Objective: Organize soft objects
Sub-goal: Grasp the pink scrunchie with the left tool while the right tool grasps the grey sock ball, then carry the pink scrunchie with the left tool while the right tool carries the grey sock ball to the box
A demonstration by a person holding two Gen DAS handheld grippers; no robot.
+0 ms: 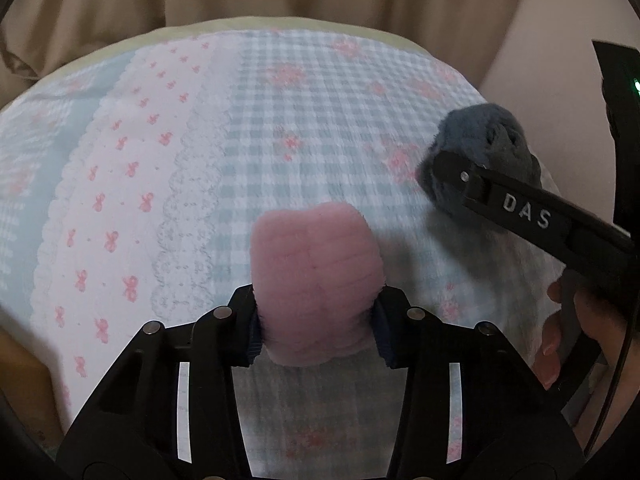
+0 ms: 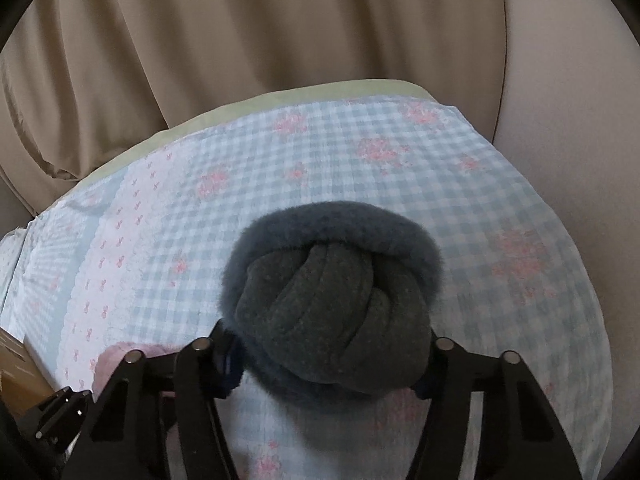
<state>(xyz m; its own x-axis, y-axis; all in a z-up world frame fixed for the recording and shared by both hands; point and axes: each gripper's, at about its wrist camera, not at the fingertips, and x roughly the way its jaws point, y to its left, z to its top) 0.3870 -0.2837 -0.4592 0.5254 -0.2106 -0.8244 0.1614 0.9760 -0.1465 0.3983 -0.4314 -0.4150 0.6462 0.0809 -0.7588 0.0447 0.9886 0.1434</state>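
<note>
My left gripper (image 1: 316,330) is shut on a pink fuzzy soft roll (image 1: 316,276) and holds it above the bed cover. My right gripper (image 2: 328,364) is shut on a dark blue-grey knotted soft ball (image 2: 332,316). In the left wrist view the right gripper (image 1: 436,176) comes in from the right with the blue-grey ball (image 1: 484,148) in its jaws, up and to the right of the pink roll. In the right wrist view a bit of the pink roll (image 2: 128,354) shows at the lower left beside the left gripper's body.
A blue-and-white gingham bed cover (image 1: 304,128) with pink flowers and a white lace-edged strip lies below both grippers. Beige curtains (image 2: 240,40) hang behind the bed's far edge. A brown wooden surface (image 2: 16,376) shows at the left.
</note>
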